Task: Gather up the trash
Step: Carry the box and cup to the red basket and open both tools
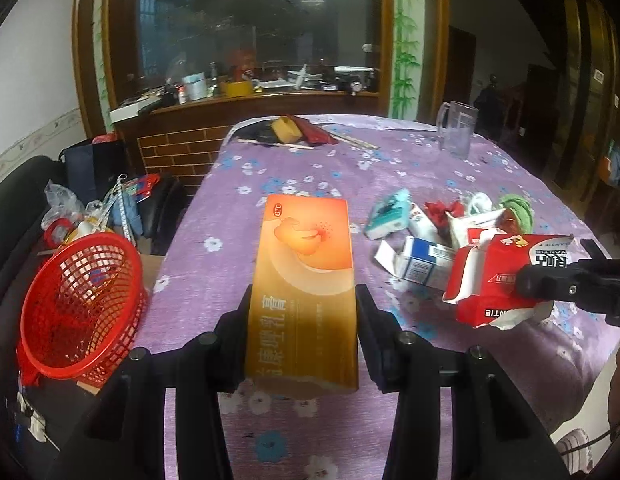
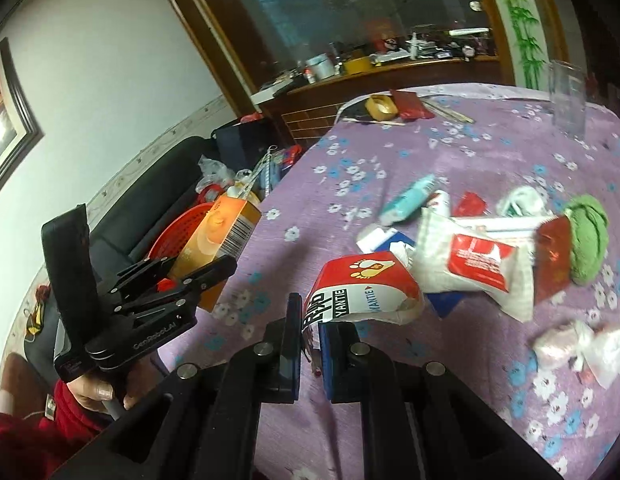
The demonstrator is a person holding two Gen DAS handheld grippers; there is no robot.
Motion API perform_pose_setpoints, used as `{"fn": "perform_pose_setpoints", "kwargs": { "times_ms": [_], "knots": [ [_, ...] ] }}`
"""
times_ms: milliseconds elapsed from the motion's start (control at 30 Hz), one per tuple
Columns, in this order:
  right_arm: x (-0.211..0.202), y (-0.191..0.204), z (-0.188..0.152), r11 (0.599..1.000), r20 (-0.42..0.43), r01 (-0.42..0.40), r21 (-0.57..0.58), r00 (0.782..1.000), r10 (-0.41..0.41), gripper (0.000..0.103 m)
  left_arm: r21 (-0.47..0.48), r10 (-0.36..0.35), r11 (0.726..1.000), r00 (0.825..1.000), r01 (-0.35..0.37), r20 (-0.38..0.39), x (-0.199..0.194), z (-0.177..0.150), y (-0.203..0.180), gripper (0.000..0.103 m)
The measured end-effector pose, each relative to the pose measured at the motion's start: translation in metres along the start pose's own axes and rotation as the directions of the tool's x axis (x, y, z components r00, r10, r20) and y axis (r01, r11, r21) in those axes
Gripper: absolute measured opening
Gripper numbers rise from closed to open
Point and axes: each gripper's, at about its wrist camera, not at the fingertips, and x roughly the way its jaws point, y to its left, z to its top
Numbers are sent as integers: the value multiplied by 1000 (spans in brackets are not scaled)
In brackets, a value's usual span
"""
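My left gripper point(image 1: 304, 300) is shut on a long orange medicine box point(image 1: 306, 264) and holds it above the purple flowered tablecloth point(image 1: 310, 160). The same box point(image 2: 220, 240) shows in the right wrist view, held by the left gripper point(image 2: 198, 276) in front of the red mesh basket point(image 2: 178, 232). My right gripper point(image 2: 310, 320) is shut on a crumpled red and white carton point(image 2: 362, 284). That carton point(image 1: 506, 276) also shows at the right of the left wrist view. The red basket point(image 1: 82, 304) sits beside the table's left edge.
A pile of trash lies on the table: a teal pack point(image 1: 390, 212), a blue and white box point(image 1: 422, 260), a white wrapper point(image 2: 470, 268), a green wad point(image 2: 588, 232), and a crumpled plastic bag point(image 2: 582, 344). A glass mug point(image 1: 458, 128) stands far back. A black sofa point(image 2: 150, 184) is at left.
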Motion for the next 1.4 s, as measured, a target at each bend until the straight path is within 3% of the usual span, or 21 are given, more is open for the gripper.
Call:
{"fn": "perform_pose_setpoints", "kwargs": {
  "times_ms": [467, 833, 1167, 1400],
  "knots": [
    [29, 21, 13, 999, -44, -24, -46, 999, 22, 9, -54, 59, 997, 998, -59, -7, -1, -3, 29, 45],
    [67, 57, 38, 992, -96, -66, -106, 994, 56, 9, -128, 124, 984, 992, -121, 12, -16, -4, 80, 45],
    [106, 112, 68, 973, -123, -111, -203, 989, 87, 10, -257, 250, 936, 968, -239, 7, -36, -17, 169, 45],
    [163, 163, 91, 949, -188, -176, -260, 974, 129, 10, -324, 268, 907, 962, -270, -52, -19, -28, 222, 45]
  ]
}}
